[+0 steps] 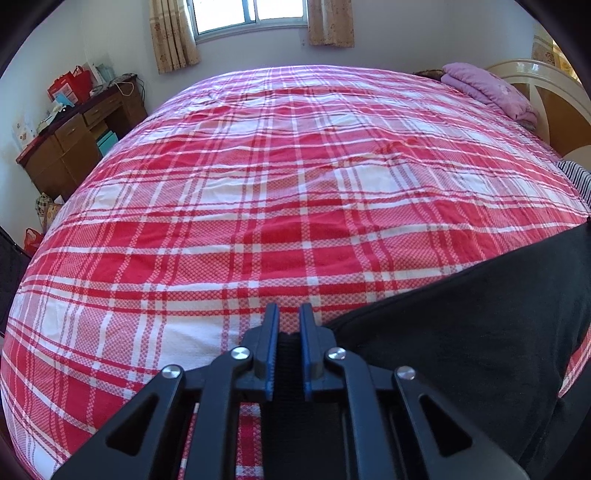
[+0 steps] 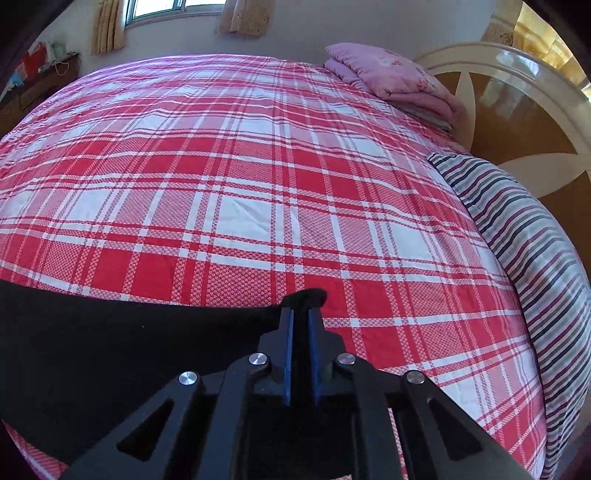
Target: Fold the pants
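Observation:
Black pants (image 1: 461, 332) lie on the red plaid bed sheet (image 1: 258, 184), running off to the lower right in the left wrist view. My left gripper (image 1: 288, 311) is shut on a black ribbed edge of the pants, which shows between its blue pads (image 1: 270, 354). In the right wrist view the pants (image 2: 110, 332) stretch to the left along the near side of the bed sheet (image 2: 258, 166). My right gripper (image 2: 301, 314) is shut on a corner of them, and a tuft of black cloth (image 2: 308, 295) sticks out past its fingertips.
A folded pink blanket (image 2: 391, 81) and a striped pillow (image 2: 524, 229) lie by the wooden headboard (image 2: 517, 110) at the right. A brown desk (image 1: 74, 136) with clutter stands left of the bed, under a curtained window (image 1: 251, 14).

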Available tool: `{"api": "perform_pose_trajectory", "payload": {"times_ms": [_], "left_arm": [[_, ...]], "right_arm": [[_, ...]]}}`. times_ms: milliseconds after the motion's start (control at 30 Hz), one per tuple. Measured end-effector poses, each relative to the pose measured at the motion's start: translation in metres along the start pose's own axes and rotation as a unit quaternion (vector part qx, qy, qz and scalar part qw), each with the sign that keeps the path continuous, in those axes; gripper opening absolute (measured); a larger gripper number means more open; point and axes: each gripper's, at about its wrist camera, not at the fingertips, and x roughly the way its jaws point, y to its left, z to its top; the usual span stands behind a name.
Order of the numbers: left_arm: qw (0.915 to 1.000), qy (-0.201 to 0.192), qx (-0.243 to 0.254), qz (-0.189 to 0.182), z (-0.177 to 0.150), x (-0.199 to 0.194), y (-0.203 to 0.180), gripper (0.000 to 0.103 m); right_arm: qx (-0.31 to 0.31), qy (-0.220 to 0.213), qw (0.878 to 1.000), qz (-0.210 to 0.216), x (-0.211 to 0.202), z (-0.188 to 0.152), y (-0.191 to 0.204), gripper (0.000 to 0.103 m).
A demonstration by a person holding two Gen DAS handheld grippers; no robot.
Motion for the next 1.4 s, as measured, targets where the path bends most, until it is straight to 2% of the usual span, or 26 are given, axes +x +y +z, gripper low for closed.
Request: {"api": "perform_pose_trajectory", "payload": {"times_ms": [300,467,500,633,733,900,1100,1400], "left_arm": [[0.9994,-0.031,-0.003,-0.013,0.002,-0.022,0.003,0.011],[0.9982,-0.051,-0.014,-0.028,-0.002,-0.037,0.007,0.011],[0.9979,-0.055,-0.016,-0.03,-0.003,-0.04,0.008,0.011],[0.9957,-0.079,-0.021,-0.044,-0.009,-0.058,0.009,0.011],[0.9941,-0.093,-0.02,-0.054,-0.015,-0.069,0.008,0.011],[0.9928,-0.099,-0.019,-0.064,-0.026,-0.078,0.006,0.011],[0.9897,-0.119,-0.026,-0.075,-0.044,-0.101,0.012,0.011],[0.9844,-0.141,-0.025,-0.102,-0.091,-0.127,0.021,0.011]], "right_arm": [[0.004,-0.052,0.999,-0.008,-0.048,-0.003,-0.003,0.007],[0.02,-0.096,0.995,-0.004,-0.09,-0.019,-0.015,0.006],[0.023,-0.105,0.994,-0.004,-0.099,-0.024,-0.018,0.001],[0.048,-0.137,0.989,-0.004,-0.134,-0.048,-0.035,0.001],[0.061,-0.144,0.988,-0.005,-0.153,-0.07,-0.047,0.001],[0.066,-0.134,0.989,-0.004,-0.16,-0.094,-0.05,0.001],[0.082,-0.161,0.984,0.001,-0.189,-0.116,-0.059,0.001],[0.115,-0.163,0.98,-0.003,-0.214,-0.178,-0.079,0.001]]}}
